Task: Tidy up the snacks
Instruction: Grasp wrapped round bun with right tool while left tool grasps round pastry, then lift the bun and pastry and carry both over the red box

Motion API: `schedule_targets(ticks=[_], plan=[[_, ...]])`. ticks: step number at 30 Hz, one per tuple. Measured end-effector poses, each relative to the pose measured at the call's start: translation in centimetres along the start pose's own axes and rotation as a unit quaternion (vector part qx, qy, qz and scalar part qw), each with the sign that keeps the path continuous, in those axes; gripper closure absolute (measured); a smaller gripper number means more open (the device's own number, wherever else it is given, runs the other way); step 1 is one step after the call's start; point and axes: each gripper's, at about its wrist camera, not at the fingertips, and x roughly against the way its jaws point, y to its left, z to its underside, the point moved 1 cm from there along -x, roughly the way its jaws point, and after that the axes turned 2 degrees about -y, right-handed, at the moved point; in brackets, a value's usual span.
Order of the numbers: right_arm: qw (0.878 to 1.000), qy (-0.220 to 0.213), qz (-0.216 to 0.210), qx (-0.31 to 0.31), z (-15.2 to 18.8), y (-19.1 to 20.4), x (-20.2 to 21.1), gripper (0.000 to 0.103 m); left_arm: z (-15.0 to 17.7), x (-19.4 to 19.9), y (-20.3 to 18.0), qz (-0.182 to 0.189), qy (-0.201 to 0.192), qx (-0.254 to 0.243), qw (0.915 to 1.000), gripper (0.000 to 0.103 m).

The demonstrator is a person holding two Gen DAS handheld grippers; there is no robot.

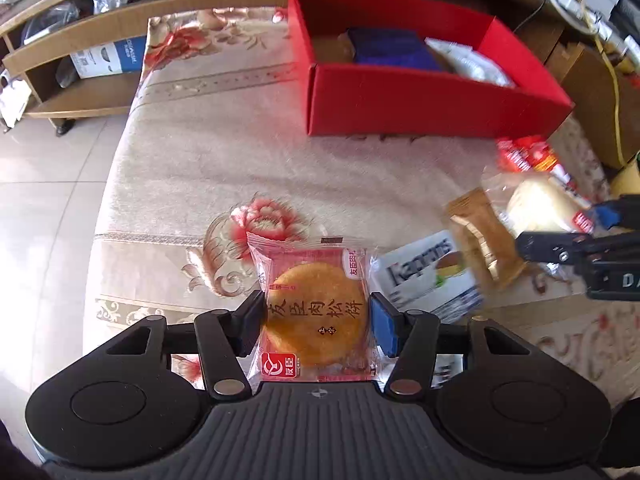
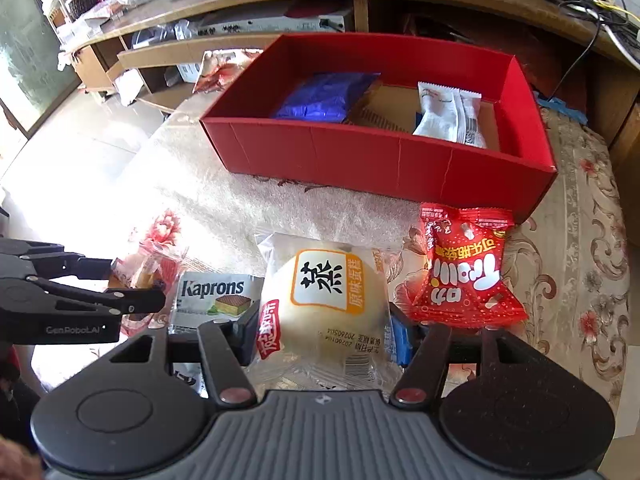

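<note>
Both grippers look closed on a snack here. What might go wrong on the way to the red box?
1. The left gripper pinches the meat floss pastry edge-on; squeezing might crack it.
2. The right gripper grips the steamed cake, which looks soft in a loose, slippery wrapper, so it may deform or slip out.
3. The grippers sit close side by side; moving both to the red box at once risks a collision.
</note>
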Motion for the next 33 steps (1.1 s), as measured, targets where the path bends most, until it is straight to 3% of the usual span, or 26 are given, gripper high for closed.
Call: schedule_targets(ticks=[19, 33], plan=[[0.998, -0.044, 0.015, -0.036, -1.9, -1.8, 2.2, 0.046, -5.1, 1.0, -4.2, 0.034, -0.054, -0.001, 0.9980, 0.040], [0.996, -0.066, 0.026, -0.054, -3.4, -3.1, 2.7, 0.046, -6.8, 0.8, -6.5, 0.046, -0.069, -0.008, 0.9966, 0.040]])
